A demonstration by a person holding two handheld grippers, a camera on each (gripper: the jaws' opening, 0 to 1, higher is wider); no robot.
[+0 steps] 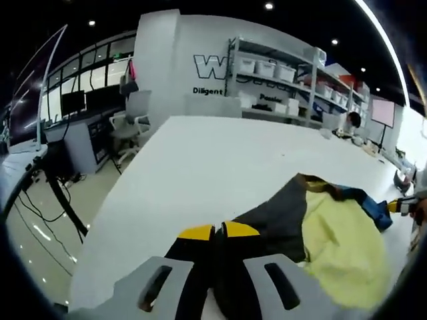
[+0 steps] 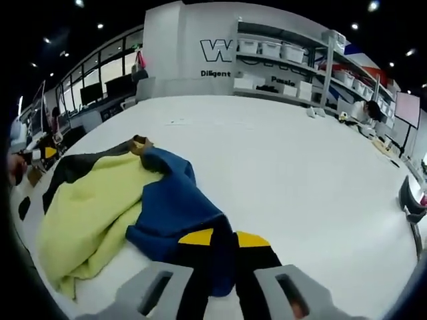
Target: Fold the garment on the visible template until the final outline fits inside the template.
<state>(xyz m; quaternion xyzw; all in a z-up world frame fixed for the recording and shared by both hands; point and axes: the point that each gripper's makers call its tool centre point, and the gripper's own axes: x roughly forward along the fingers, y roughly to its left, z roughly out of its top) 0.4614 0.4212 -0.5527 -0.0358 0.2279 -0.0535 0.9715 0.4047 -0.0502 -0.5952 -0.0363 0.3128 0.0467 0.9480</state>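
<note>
In the left gripper view, an office chair [image 1: 131, 120] and a desk with monitors [image 1: 79, 101] are seen at the upper left, beyond the white worktop [image 1: 200, 167]. At the bottom centre the left tool [image 1: 218, 231] is seen with its yellow-tipped jaws closed on the dark edge of the garment [image 1: 333, 240], whose yellow and blue parts are spread toward the lower right. Shelves with boxes [image 1: 280, 73] are seen at the upper right. In the right gripper view, the garment [image 2: 113, 200] is seen lying crumpled at the lower left of the worktop [image 2: 280, 167], yellow at the left and blue toward the centre. At the bottom centre the right tool [image 2: 223, 237] is seen clamped on the blue cloth.
</note>
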